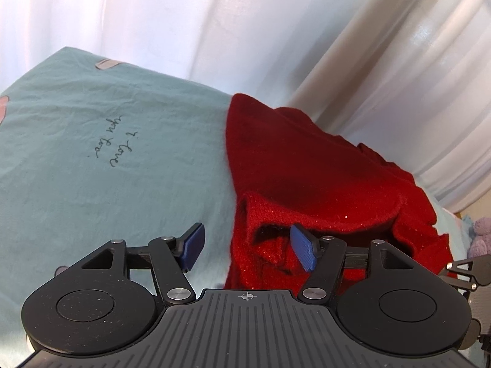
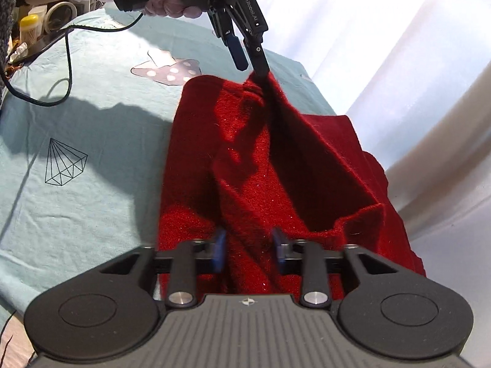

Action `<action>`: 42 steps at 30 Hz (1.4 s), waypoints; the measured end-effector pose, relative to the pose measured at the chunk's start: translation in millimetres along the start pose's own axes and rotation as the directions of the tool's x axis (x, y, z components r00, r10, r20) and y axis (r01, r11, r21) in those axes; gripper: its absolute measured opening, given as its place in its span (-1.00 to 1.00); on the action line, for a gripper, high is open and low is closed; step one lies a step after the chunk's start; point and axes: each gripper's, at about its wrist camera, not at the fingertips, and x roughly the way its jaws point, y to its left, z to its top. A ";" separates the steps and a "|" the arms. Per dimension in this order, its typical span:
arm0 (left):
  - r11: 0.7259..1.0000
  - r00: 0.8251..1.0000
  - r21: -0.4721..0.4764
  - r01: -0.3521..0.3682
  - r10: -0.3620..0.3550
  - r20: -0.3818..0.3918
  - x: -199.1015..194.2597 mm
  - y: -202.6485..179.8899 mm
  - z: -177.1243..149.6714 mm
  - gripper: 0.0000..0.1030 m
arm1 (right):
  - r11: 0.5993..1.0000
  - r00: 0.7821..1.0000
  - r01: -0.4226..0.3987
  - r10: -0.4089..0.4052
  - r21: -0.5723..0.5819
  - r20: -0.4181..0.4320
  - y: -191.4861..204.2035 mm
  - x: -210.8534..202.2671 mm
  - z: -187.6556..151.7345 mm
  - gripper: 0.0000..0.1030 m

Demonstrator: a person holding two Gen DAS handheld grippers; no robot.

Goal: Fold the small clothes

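My right claw (image 2: 248, 250) is down low over the near edge of the fuzzy dark-red knitted garment (image 2: 276, 165), blue pads parted with a ridge of the wool running between them; I cannot tell whether they press it. The garment lies rumpled on the pale teal printed sheet (image 2: 92, 141) covering the surface, one fold raised into a peak.

From my left wrist view, my left claw (image 1: 248, 245) is spread wide, one blue pad over bare sheet, the other against a rolled red hem. From the right wrist view that same left claw (image 2: 250, 59) sits at the far end, one finger tip touching the raised peak of the knit, and my gloved left hand (image 2: 172, 3) wraps the handle.

A black cable (image 2: 61, 70) loops across the sheet. Beyond, white curtains (image 1: 307, 30) hang behind the surface.
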 end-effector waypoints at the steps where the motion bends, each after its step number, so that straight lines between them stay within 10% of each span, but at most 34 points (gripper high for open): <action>1: 1.000 1.000 0.000 -0.002 0.002 0.008 -1.8 0.8 -0.1 0.31 | 0.999 0.999 0.038 -0.038 0.006 -0.001 -3.1 1.5 1.1 -0.85; 4: 1.000 1.000 0.001 0.000 0.000 0.029 -6.4 4.1 0.0 0.35 | 0.967 0.974 0.225 -0.224 0.121 -0.024 -27.6 2.9 -4.4 -0.80; 7: 1.000 1.000 0.010 0.010 -0.010 0.020 -4.9 6.3 -2.0 0.37 | 0.874 0.935 0.354 -0.343 0.333 -0.091 -57.1 -3.8 -17.3 -0.25; 11: 0.996 0.998 0.062 0.067 -0.066 -0.013 4.6 1.4 -4.6 0.46 | 0.758 0.940 0.311 -0.334 0.574 -0.068 -75.1 -36.2 -42.4 0.15; 21: 0.986 0.994 0.125 0.107 -0.103 -0.039 63.2 -19.3 9.6 0.38 | 0.456 0.896 0.422 -0.343 0.784 -0.283 -95.1 -79.9 -141.1 0.17; 27: 0.978 0.997 0.197 0.073 -0.067 -0.039 65.5 -31.0 9.0 -0.67 | 0.411 0.925 0.364 -0.262 0.836 -0.275 -101.2 -70.1 -162.8 0.28; 32: 0.973 0.995 0.207 0.101 -0.101 -0.010 53.4 -31.3 8.7 -0.72 | 0.428 0.947 0.302 -0.233 0.852 -0.219 -97.1 -63.5 -157.0 -0.59; 42: 0.967 0.948 0.152 0.206 -0.236 0.212 -28.5 -51.1 44.7 -0.76 | 0.557 0.904 0.331 -0.420 0.762 -0.086 -94.8 -116.2 -93.9 -0.79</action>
